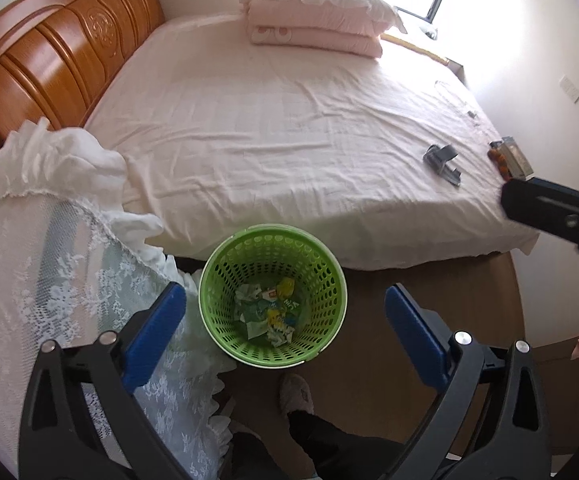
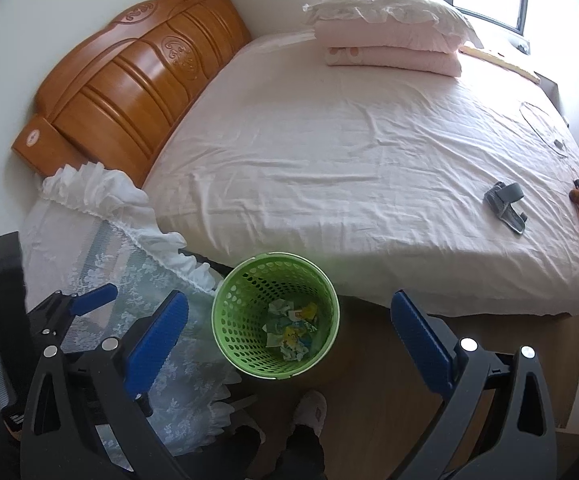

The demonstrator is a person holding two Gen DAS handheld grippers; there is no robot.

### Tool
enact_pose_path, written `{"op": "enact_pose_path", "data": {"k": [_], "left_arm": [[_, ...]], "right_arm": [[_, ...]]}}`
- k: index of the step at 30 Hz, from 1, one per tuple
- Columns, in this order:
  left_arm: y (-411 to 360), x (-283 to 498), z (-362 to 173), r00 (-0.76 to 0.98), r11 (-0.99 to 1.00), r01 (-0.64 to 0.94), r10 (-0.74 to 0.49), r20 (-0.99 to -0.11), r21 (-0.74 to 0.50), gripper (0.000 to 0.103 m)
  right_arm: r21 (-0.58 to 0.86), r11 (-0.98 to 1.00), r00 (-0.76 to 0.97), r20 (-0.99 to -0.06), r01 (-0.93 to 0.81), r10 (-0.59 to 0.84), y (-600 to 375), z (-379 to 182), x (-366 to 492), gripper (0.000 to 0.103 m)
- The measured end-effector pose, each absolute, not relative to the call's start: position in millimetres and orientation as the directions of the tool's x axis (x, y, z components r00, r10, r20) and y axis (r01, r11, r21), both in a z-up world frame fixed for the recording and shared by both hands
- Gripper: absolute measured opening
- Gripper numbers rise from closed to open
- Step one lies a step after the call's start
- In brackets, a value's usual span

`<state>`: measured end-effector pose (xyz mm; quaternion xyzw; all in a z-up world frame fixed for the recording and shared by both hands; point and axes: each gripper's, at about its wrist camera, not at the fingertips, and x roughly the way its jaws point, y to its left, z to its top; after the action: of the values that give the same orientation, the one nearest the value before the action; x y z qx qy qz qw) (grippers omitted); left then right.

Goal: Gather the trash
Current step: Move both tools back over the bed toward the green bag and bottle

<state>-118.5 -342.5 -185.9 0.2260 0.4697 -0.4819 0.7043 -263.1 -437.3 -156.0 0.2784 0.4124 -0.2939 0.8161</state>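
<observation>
In the left wrist view, the left gripper fills the bottom of the frame with its blue pads spread wide and nothing between them; it is released. Between the pads, at lower centre, a green perforated bin stands on the wooden floor just beside the edge of the bed. Crumpled wrappers and paper lie at the bottom of the bin. A white lace cloth drapes at the lower left, touching the bin's left side. A grey folded item lies on the sheet at the right, and part of the other gripper's black body enters from the right edge. A slippered foot shows below the bin.

In the right wrist view, the right gripper likewise stands released, its blue pads wide apart with nothing between them. The green bin sits at lower centre with the trash inside. The left gripper appears at the lower left over the lace cloth. A wooden headboard occupies the upper left, and folded pink bedding with a pillow on top lies at the upper right.
</observation>
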Motion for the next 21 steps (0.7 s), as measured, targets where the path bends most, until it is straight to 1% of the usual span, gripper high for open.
{"op": "enact_pose_path", "data": {"k": [8,16,21], "left_arm": [[-310,-109,-138,0.116,0.472,0.86,-0.55,-0.827,-0.193,0.095],[-256,-90,-80,0.258,0.57,0.803,-0.596,-0.76,-0.175,0.095],[-216,-76,-57,0.343,0.639,0.753,-0.586,-0.734,-0.159,0.095]], "right_arm": [[0.225,0.711,0.542,-0.801,0.666,-0.255,-416,-131,-248,0.1],[0.226,0.77,0.603,-0.76,0.597,-0.244,-382,-100,-223,0.1],[0.212,0.818,0.639,-0.735,0.535,-0.228,-353,-82,-199,0.1]]}}
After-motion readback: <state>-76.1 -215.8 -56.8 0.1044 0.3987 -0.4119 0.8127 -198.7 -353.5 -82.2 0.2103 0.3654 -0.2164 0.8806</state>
